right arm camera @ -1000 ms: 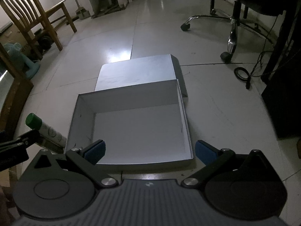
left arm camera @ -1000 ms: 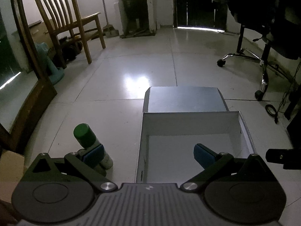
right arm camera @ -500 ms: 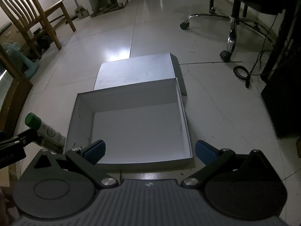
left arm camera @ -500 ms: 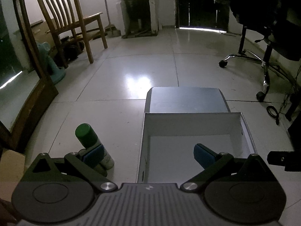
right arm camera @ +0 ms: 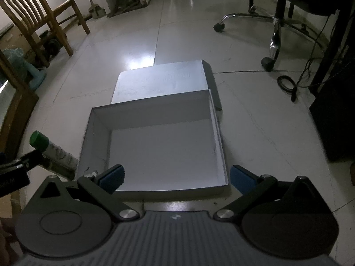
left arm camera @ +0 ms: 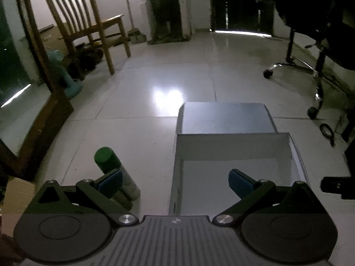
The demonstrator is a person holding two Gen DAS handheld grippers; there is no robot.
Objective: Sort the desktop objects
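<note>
A dim home room: tiled floor (left arm camera: 155, 84), wooden chair (left arm camera: 88, 26), fireplace (left arm camera: 166, 11), office chair (right arm camera: 275, 22).

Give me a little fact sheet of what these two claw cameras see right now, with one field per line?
Place: tiled floor, dim room
Box: open white box, nothing in it
Lid: flat behind the box
Bottle: green-capped bottle lying left of the box
Left claw: open, its left finger by the bottle
Right claw: open, at the box's near edge
Nearby: wooden chair, office chair base

bottle (left arm camera: 115, 168) base behind tool pad, box lid (right arm camera: 164, 82) print unreadable
</note>
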